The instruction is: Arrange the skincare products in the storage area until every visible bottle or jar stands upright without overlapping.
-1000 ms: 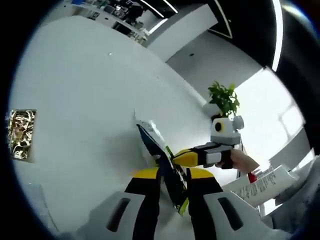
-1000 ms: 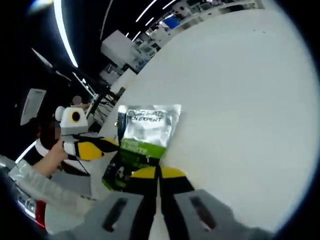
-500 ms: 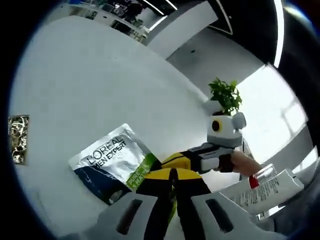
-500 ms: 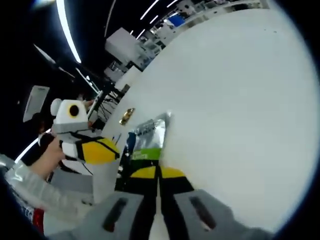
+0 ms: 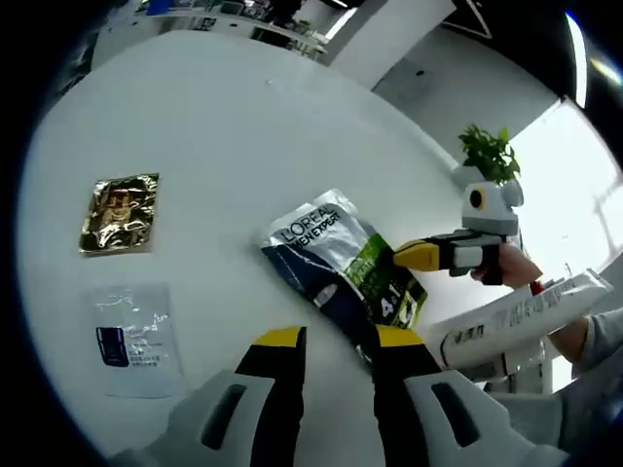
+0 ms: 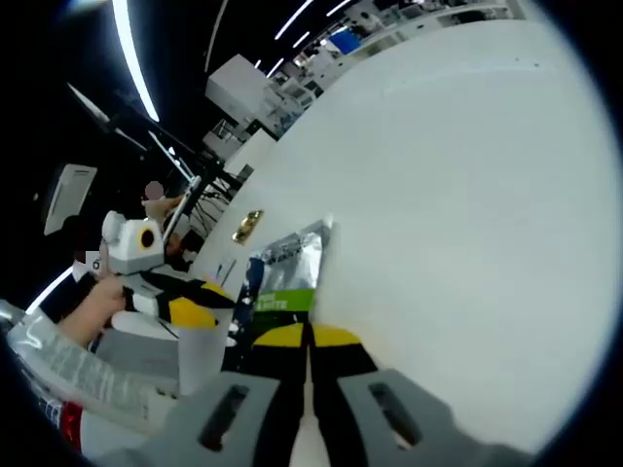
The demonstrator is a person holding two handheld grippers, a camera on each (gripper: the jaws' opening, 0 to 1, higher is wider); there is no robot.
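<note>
A silver, dark blue and green L'Oreal Men Expert sachet (image 5: 336, 258) lies on the white table (image 5: 195, 117). My left gripper (image 5: 339, 341) stands open just short of the sachet's near edge, nothing between its yellow tips. The right gripper (image 5: 419, 255) comes in from the right and pinches the sachet's far edge. In the right gripper view the sachet (image 6: 284, 275) shows edge-on, with my right gripper (image 6: 310, 336) shut on its lower end; the left gripper (image 6: 190, 311) sits to its left. A white tube (image 5: 516, 319) is tucked by the person's arm.
A gold foil sachet (image 5: 119, 212) lies to the left on the table, and a pale sachet with a blue label (image 5: 131, 336) sits nearer. A potted plant (image 5: 487, 151) stands beyond the table's edge. The gold sachet (image 6: 246, 226) and white tube (image 6: 73, 375) also appear here.
My left gripper has let go of the L'Oreal sachet, opened and drawn back. The right gripper has kept its hold on the sachet, which now lies flatter on the table.
</note>
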